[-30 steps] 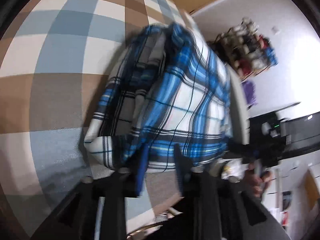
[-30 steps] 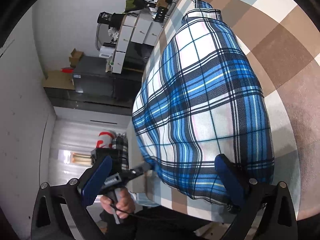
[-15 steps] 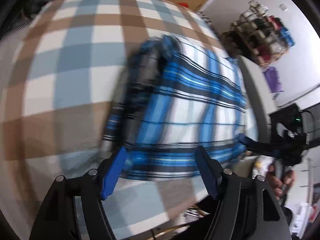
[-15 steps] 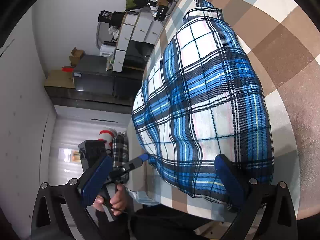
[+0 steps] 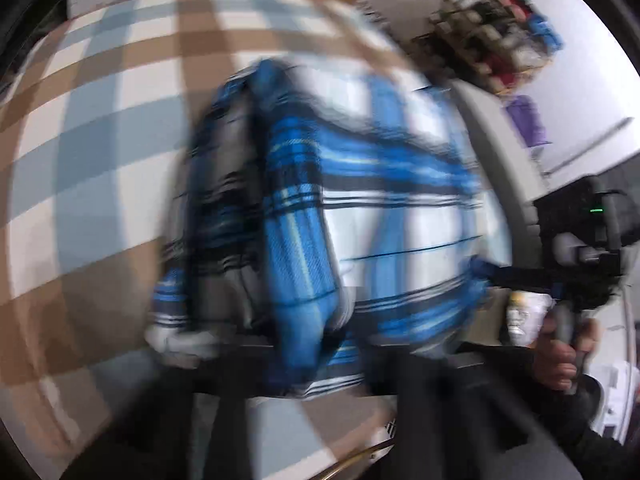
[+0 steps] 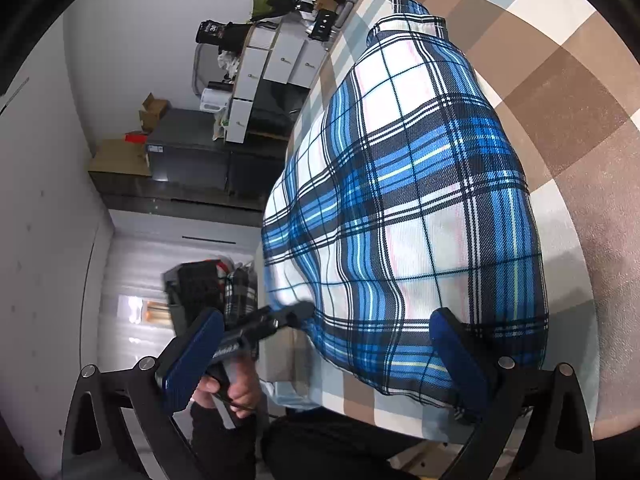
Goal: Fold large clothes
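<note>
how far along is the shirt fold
Partly done: the plaid shirt lies on the checked cloth with one side already turned in, showing as a grey band. In hand: the left gripper has just closed at the hem corner. Left: the right gripper is open, and the shirt is not yet compact.

My left view is smeared: the plaid shirt (image 5: 360, 208) and the checked cloth (image 5: 92, 152) under it are streaks, and my left claw (image 5: 304, 364) is a dark blur, so its grip on the hem is unreadable there. In my right view the shirt's near hem hides behind one claw finger (image 6: 456, 344).
</note>
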Tool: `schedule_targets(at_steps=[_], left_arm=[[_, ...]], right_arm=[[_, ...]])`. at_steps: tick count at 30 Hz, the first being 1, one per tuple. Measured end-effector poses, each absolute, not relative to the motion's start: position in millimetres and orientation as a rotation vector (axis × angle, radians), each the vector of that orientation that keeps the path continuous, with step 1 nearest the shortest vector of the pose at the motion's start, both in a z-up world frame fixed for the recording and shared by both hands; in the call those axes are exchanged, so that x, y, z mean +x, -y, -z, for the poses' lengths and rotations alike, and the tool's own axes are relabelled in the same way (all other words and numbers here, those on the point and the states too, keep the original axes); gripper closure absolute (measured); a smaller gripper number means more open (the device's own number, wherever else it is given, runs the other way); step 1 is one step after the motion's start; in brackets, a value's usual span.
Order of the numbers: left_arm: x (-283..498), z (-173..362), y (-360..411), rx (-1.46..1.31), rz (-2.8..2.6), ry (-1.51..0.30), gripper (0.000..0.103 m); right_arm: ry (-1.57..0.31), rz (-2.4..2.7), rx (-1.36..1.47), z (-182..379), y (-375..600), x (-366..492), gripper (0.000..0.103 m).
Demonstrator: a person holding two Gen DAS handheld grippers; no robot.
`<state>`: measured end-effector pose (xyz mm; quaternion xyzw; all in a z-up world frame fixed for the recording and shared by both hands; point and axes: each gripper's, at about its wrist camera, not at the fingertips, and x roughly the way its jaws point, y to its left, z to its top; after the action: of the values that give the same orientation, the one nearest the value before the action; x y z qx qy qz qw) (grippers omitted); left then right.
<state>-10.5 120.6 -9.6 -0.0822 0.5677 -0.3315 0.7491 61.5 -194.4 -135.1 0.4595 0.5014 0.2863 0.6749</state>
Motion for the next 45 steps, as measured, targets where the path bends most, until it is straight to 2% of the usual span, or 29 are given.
schedule_targets(at_steps=[4,7,10,13,18,23,26,30,32,35,36,37,38,41,42,45], left_arm=[[-12.2,-20.5,-124.2,-0.308,0.88,-1.119,0.099],[-16.9,-32.7,-146.3,-0.447,1.019,-0.951,0.099],[-16.4,-9.9,-166.3,-0.57,1.094,-0.902,0.099],[-7.6,24.4,-182.7,-0.621,1.057,-0.971,0.099],[3.1,71.0,-182.9,-0.515,0.906,-1.183,0.099],[-4.2,64.3,-177.7,-0.41,0.822,-1.175,0.095],[-8.6,57.6,-177.8,-0.39,0.768,-1.167,0.092],[-18.8,27.1,-177.3,-0.364,0.681,-1.09,0.088],[-11.8,23.8,-172.3,-0.379,0.636,-1.022,0.088],[-20.8,4.6,-189.2,-0.387,0.519,-0.91,0.087],[-26.0,-4.4,-195.0,-0.409,0.487,-0.858,0.087],[-29.3,-7.6,-200.1,-0.427,0.482,-0.822,0.087],[-34.2,-13.3,-200.9,-0.442,0.479,-0.78,0.087],[-45.3,-19.9,-194.2,-0.417,0.576,-0.741,0.084],[-45.3,-18.5,-183.1,-0.387,0.611,-0.766,0.079],[-34.7,6.5,-156.3,-0.396,0.719,-0.932,0.078]], right_arm=[[-1.13,-0.642,1.049,137.2,197.0,61.5,0.0],[-1.125,-0.645,1.066,138.4,197.9,60.8,0.0],[-1.118,-0.654,1.076,139.3,198.6,59.8,0.0],[-1.126,-0.652,1.068,140.4,196.4,59.1,0.0],[-1.133,-0.663,1.034,136.0,190.6,59.6,0.0],[-1.094,-0.632,0.977,115.0,190.5,59.1,0.0],[-1.089,-0.597,0.838,89.3,188.0,68.3,0.0],[-1.093,-0.268,0.242,44.9,161.4,101.4,0.0],[-1.116,-0.253,0.048,40.6,137.7,119.9,0.0],[-1.219,-0.327,-0.099,50.2,98.6,147.0,0.001],[-1.246,-0.346,-0.111,54.9,91.8,153.0,0.002],[-1.29,-0.357,-0.118,62.8,83.3,163.4,0.01],[-1.335,-0.36,-0.112,72.4,79.1,171.0,0.025],[-1.461,-0.348,-0.066,103.7,75.8,188.5,0.038],[-1.485,-0.338,-0.057,110.7,73.4,193.5,0.039],[-1.532,-0.3,-0.034,125.6,69.9,204.9,0.039]])
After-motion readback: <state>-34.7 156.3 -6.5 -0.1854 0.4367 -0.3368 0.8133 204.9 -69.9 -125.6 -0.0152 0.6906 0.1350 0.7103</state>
